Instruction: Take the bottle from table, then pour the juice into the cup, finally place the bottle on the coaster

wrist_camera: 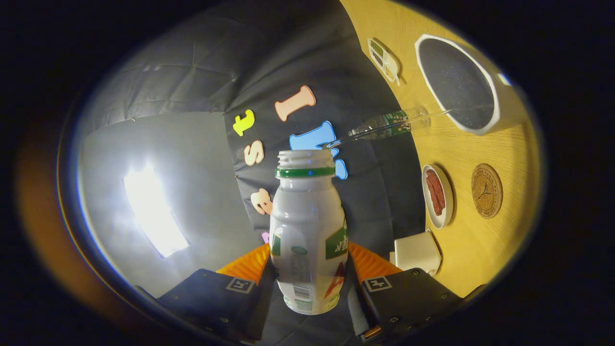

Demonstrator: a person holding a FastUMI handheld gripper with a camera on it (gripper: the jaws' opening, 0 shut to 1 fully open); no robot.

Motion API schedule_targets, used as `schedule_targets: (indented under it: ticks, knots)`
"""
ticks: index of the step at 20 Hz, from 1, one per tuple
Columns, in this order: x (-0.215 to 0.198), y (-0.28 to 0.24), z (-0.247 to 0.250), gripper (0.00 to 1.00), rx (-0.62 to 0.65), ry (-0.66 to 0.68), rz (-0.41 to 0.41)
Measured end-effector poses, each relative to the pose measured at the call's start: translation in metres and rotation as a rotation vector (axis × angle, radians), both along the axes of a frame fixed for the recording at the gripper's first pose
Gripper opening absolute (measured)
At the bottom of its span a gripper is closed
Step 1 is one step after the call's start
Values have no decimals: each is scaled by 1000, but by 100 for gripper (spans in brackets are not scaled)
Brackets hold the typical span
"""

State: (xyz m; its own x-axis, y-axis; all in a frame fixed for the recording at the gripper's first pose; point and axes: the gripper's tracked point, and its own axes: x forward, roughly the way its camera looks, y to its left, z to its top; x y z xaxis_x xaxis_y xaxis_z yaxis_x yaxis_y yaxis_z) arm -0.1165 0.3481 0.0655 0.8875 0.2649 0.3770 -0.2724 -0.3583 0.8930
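My gripper is shut on a white juice bottle with a green neck ring and no cap. The orange fingers press on both its sides, and its open mouth points away from me. The whole view is rolled sideways, so the wooden table stands along one side. On it lies a round cork coaster, beyond the fingers. A white cup sits close to the finger nearest the table.
A small white dish with red strips lies between coaster and cup. A clear plastic water bottle, a large white-rimmed grey bin and a small white tray stand farther along the table. A bright lamp glares.
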Motion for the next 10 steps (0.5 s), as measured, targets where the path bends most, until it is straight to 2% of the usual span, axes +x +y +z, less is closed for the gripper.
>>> schedule_targets:
  ticks: [10]
  knots:
    - [1,-1,0,67,23,11,-8]
